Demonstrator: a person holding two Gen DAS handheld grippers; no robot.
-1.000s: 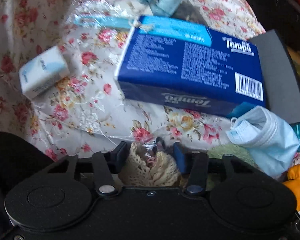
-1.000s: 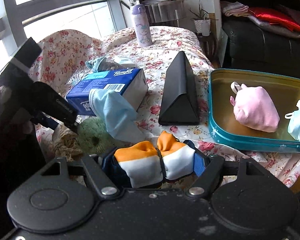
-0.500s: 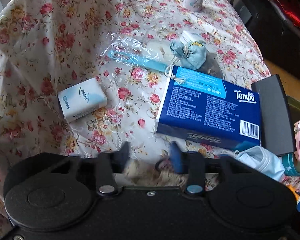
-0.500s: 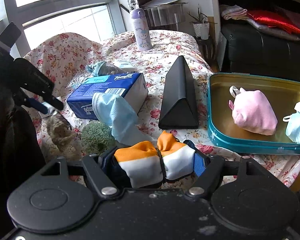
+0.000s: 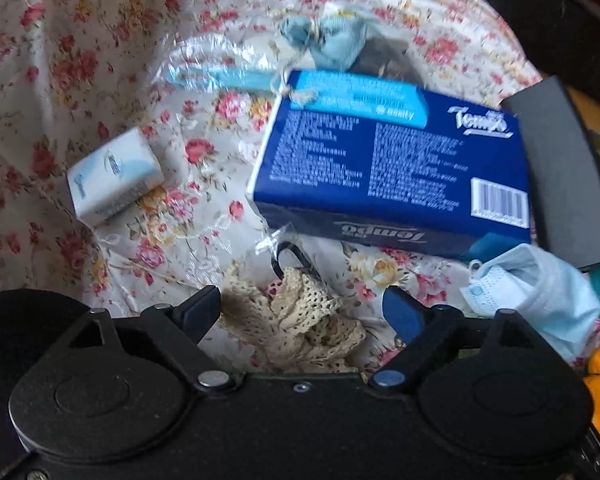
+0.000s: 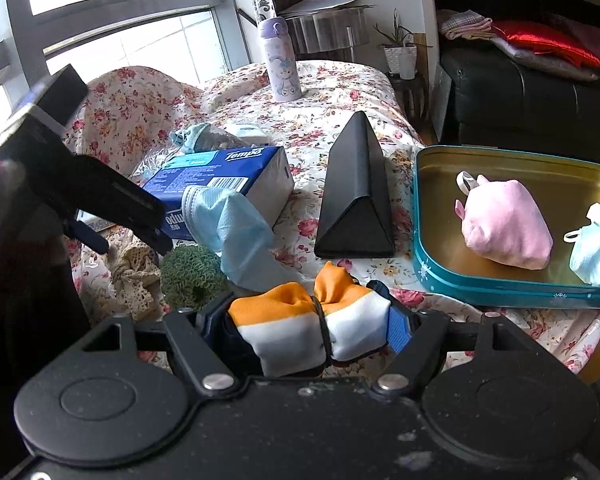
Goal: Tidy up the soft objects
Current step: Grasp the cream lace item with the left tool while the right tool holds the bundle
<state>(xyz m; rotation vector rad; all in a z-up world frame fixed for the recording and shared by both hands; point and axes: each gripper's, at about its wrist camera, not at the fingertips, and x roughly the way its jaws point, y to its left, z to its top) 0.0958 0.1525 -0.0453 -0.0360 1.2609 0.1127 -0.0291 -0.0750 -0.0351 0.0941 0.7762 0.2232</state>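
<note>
A cream crocheted lace piece [image 5: 296, 320] lies crumpled on the floral cloth at 6 o'clock. A pale blue face mask [image 5: 540, 292] lies loosely folded at 4 o'clock. An orange-and-white cloth bundle [image 6: 312, 324], cinched by a dark band, sits low at 6 o'clock.

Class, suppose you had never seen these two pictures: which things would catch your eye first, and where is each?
The orange-and-white fabric bundle pinched in the right gripper at the front of the floral table. To its right, the teal metal tin holds a pink cloth pouch and a blue mask. The left gripper is opening over cream crochet lace, near the dark-blue Tempo tissue pack.
</note>
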